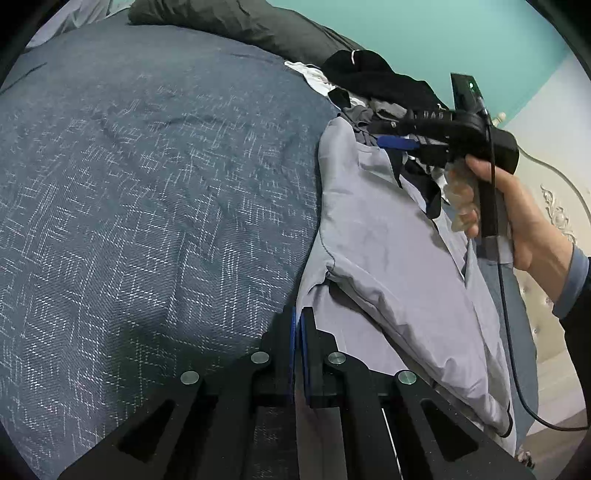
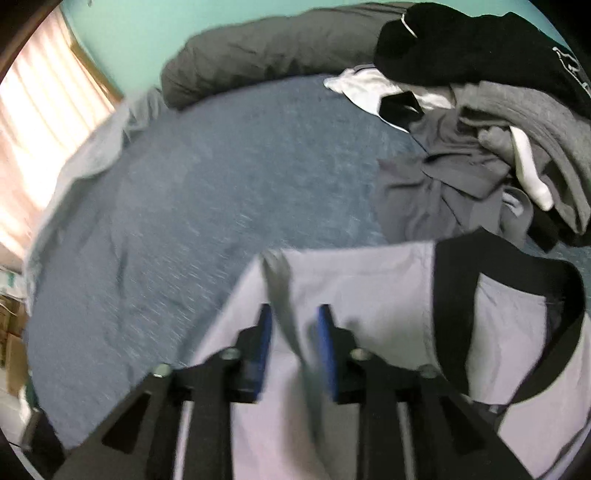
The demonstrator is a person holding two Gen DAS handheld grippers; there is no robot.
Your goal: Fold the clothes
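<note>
A pale grey shirt (image 1: pixel 399 258) with a black collar band (image 2: pixel 454 302) lay stretched along the right side of a bed covered by a blue woven bedspread (image 1: pixel 147 184), as a person worked it with a two-finger gripper in each hand. The left gripper (image 1: pixel 298 325) sat at the shirt's lower edge with its blue pads (image 1: pixel 293 332) pressed all but together; the hem reached right up to the tips, though whether any cloth was pinched between them could not be made out from that angle. The right gripper (image 2: pixel 294 325), seen blurred in its own wrist view, stood part-way open over the shirt near the collar, its pads apart, with a raised fold of the grey fabric (image 2: pixel 284 295) running between them and apparently not clamped. From the left wrist view the same tool appeared gripped in the person's right hand (image 1: pixel 517 214), a blue cuff (image 1: pixel 572 280) at the wrist and a black cable (image 1: pixel 517 350) trailing down from it. Beyond the shirt, a heap of unfolded clothes (image 2: pixel 498 147) in black, grey and white was piled at the far right of the bed, beside a dark grey pillow (image 2: pixel 258 48) lying against the turquoise wall (image 1: pixel 424 29).
</note>
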